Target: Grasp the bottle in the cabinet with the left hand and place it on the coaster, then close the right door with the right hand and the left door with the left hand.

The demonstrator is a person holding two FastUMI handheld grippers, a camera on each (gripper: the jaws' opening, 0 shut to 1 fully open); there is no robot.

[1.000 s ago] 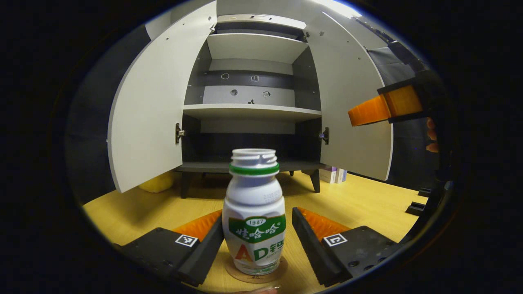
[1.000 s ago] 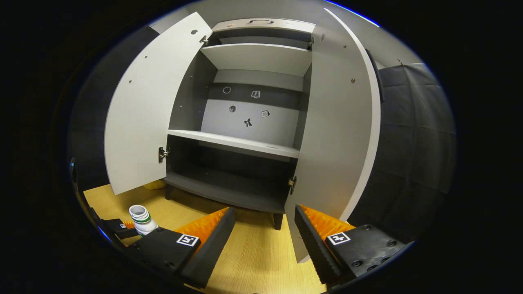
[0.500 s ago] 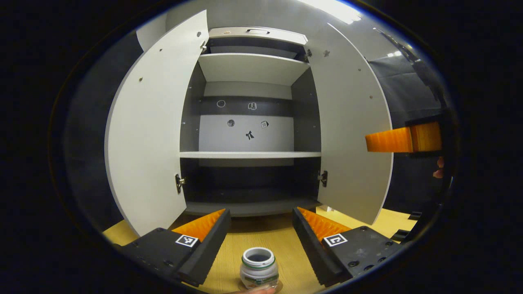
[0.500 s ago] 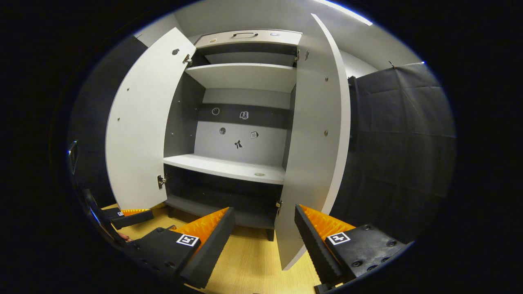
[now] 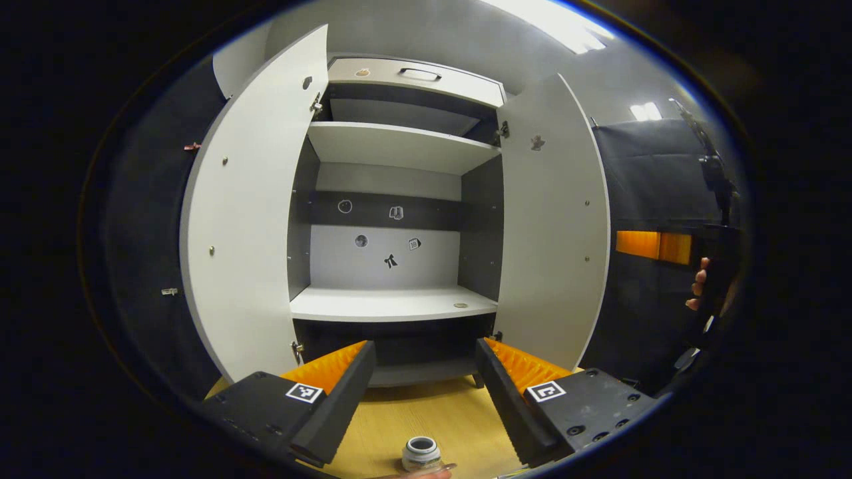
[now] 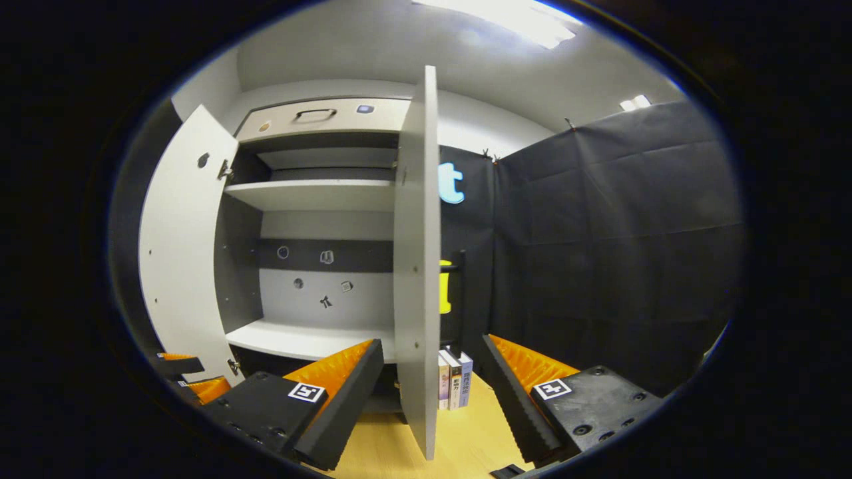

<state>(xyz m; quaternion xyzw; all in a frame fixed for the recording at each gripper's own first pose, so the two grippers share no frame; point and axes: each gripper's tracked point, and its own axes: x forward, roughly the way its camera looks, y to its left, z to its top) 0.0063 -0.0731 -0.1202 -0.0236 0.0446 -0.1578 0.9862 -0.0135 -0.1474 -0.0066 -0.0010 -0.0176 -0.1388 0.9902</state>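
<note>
The white bottle (image 5: 421,454) with a green neck band stands upright on the wooden table, seen from above; the coaster is mostly hidden under it. My left gripper (image 5: 424,347) is open, raised well above the bottle and behind it. The cabinet (image 5: 393,303) has both doors open and bare shelves. My right gripper (image 6: 432,342) is open, and the right door (image 6: 416,266) shows edge-on in line with the gap between its fingers, touching neither. The right gripper (image 5: 655,245) also appears beyond the right door (image 5: 556,233), held by a hand (image 5: 695,286). The left door (image 5: 243,219) stands wide open.
The cabinet stands on short legs on the wooden table (image 5: 432,416). A few books (image 6: 454,382) stand on the table right of the cabinet. Black cloth walls (image 6: 599,253) close the booth on the right. The left gripper (image 6: 183,372) shows low by the left door (image 6: 180,266).
My left gripper has let go of the bottle, lifted and drawn back from it. My right gripper has swung to the right, so the right door is now edge-on before it.
</note>
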